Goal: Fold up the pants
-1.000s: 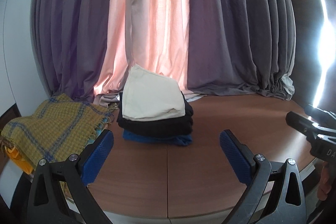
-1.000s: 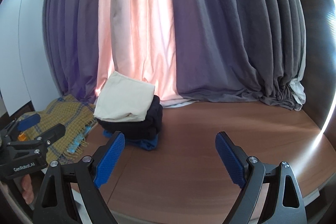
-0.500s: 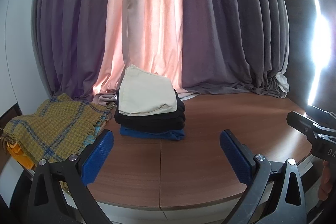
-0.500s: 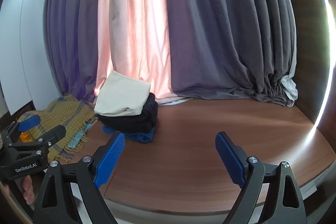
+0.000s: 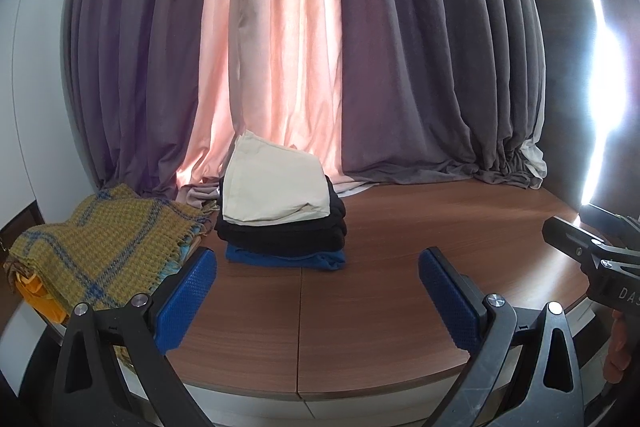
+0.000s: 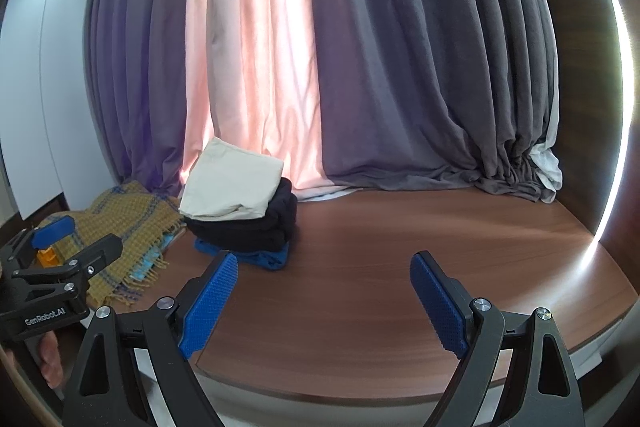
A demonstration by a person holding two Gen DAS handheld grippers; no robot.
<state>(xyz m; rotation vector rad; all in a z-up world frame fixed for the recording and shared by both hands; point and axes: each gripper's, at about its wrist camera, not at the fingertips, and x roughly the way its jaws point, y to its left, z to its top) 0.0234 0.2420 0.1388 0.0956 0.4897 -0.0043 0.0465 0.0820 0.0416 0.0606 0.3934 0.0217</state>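
Left tool [image 5: 318, 291] gapes wide, holding nothing; right tool [image 6: 324, 295] likewise. Folded stack [image 5: 280, 211] sits on the desk [image 5: 400, 267] beside a blanket [image 5: 104, 239].

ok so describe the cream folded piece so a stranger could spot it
On the brown wooden table, before the pink curtain panel, stands a stack of folded garments. The cream folded cloth lies on top, the only pale piece, over black and blue ones.
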